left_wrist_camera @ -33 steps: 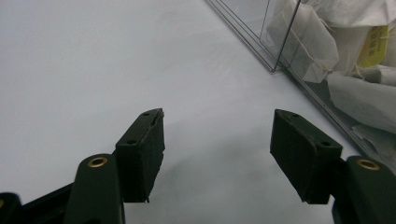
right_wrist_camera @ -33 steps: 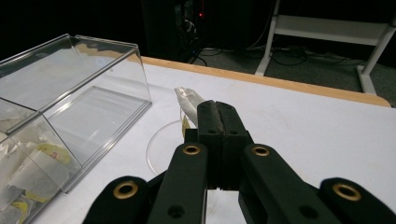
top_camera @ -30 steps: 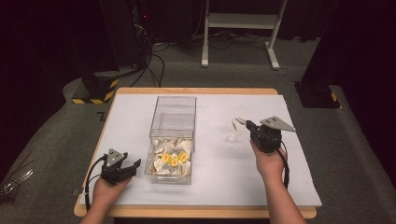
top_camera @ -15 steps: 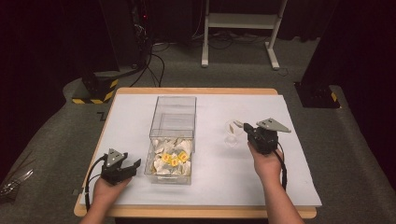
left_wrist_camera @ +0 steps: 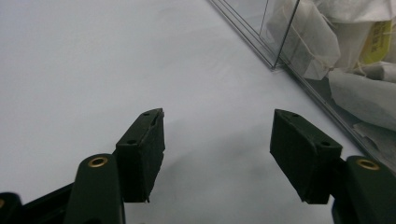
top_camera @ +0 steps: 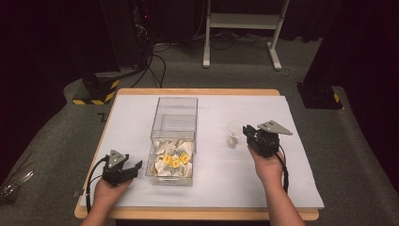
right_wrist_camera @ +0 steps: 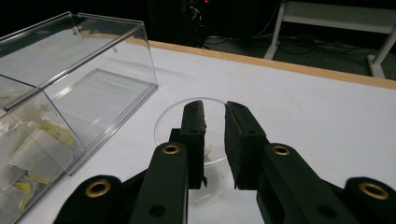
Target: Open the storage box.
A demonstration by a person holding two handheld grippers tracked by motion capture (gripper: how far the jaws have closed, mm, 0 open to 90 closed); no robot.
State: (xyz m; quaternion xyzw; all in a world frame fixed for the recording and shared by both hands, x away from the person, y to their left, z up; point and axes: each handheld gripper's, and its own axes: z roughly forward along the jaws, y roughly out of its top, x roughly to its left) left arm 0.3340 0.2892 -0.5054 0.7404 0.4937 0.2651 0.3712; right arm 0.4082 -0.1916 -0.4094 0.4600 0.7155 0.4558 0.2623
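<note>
A clear plastic box [top_camera: 175, 123] stands mid-table, its near half holding several white tea bags [top_camera: 173, 157] with yellow tags. To its right is a small clear cup [top_camera: 234, 133] with something white at its bottom. My right gripper [top_camera: 245, 130] is right beside the cup; in the right gripper view the gripper [right_wrist_camera: 214, 109] hangs over the cup [right_wrist_camera: 163, 122], jaws a narrow gap apart with nothing between them. My left gripper [top_camera: 137, 166] rests on the table left of the box, open and empty [left_wrist_camera: 217, 126]. The tea bags [left_wrist_camera: 308, 44] show through the box wall.
The table is covered by a white sheet [top_camera: 301, 179] with a wooden edge [top_camera: 197, 214] around it. Beyond the far edge are cables, a yellow-black striped base [top_camera: 96, 89] and a white stand [top_camera: 240, 21] on grey floor. The box's far half [right_wrist_camera: 70, 56] is bare.
My right gripper has moved slightly left toward the cup. A white piece seen at its jaw tips earlier is no longer there; white now lies in the cup. The left gripper has not moved.
</note>
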